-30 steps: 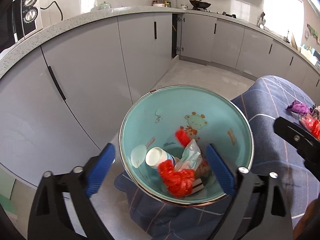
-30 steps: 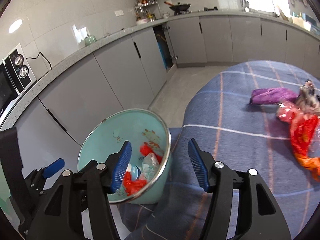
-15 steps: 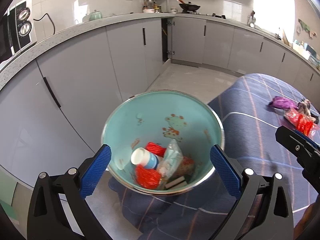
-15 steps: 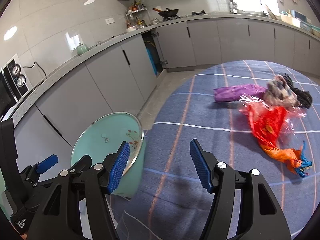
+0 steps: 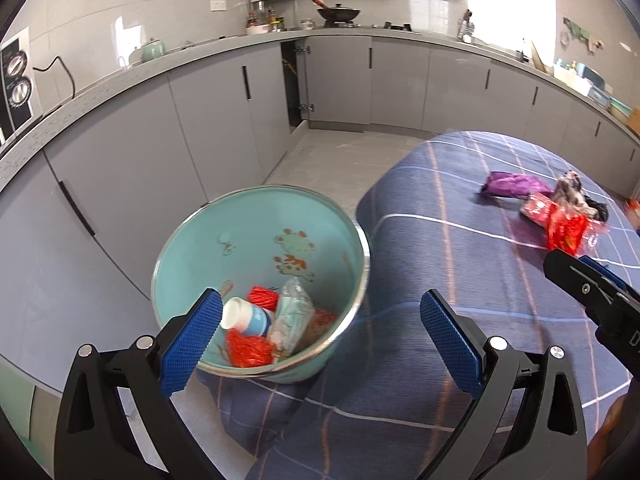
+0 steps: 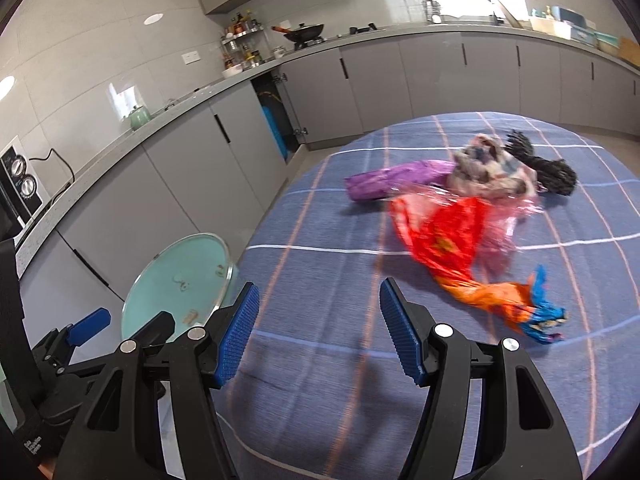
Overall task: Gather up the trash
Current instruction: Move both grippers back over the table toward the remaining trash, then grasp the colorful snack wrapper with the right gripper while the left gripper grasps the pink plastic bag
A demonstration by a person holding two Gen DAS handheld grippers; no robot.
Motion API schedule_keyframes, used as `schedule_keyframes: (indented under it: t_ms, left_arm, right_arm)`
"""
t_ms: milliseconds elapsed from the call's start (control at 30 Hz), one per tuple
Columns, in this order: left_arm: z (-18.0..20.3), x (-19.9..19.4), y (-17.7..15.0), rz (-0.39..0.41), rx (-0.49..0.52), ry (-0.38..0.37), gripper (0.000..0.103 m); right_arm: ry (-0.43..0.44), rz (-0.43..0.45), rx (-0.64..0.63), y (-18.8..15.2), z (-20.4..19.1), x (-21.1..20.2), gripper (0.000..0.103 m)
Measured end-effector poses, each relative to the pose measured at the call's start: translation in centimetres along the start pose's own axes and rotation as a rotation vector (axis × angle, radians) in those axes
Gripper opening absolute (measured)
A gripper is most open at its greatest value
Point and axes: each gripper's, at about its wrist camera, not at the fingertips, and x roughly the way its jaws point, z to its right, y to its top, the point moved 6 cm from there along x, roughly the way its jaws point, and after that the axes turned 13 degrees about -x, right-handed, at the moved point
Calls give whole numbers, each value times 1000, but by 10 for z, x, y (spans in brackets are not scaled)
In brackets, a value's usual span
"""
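Observation:
A teal bin (image 5: 256, 248) with a metal rim stands beside the table, holding a small white-and-blue cup (image 5: 244, 318), red wrappers and a clear packet. My left gripper (image 5: 320, 336) hangs open above its near edge, empty. My right gripper (image 6: 318, 322) is open over the blue checked tablecloth (image 6: 320, 240), nothing between its fingers. Beyond it lie a red-orange plastic wrapper (image 6: 452, 240), a purple packet (image 6: 392, 186), a crumpled patterned wad (image 6: 488, 172) and a black piece (image 6: 552, 172). The bin (image 6: 180, 272) shows at the right wrist view's lower left.
Grey kitchen cabinets (image 5: 224, 120) run along the wall behind the bin, with one cabinet door (image 5: 294, 80) ajar. A worktop above carries a microwave (image 5: 14, 80), a kettle and a wok. Bare floor (image 5: 332, 156) lies between cabinets and table.
Both grippers have swung to the right, away from the bin and toward the trash on the table. The bin has slid left in both views; the wrappers now sit nearer the right gripper.

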Motion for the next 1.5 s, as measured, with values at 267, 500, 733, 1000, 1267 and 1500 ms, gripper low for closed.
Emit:
schedule_keyframes:
  t_ms: [267, 500, 733, 1000, 1267, 1500]
  left_arm:
    - [37, -2, -14, -21, 55, -66, 97]
    - [69, -6, -28, -34, 117, -119, 97]
    - [92, -6, -40, -56, 159, -158, 96]
    - [105, -6, -45, -66, 179, -163, 96]
    - [102, 0, -40, -77, 161, -147, 96]
    - [108, 0, -42, -88, 164, -162, 96]
  right_arm:
    - [-68, -16, 39, -17, 43, -18, 63]
    - [-116, -34, 40, -30, 75, -30, 63]
    - [-157, -46, 23, -30, 104, -32, 63]
    - [-135, -145, -168, -20, 106, 2, 63]
    - [-92, -272, -211, -32, 106, 30, 48]
    - [-66, -276, -231, -40, 101, 19, 28]
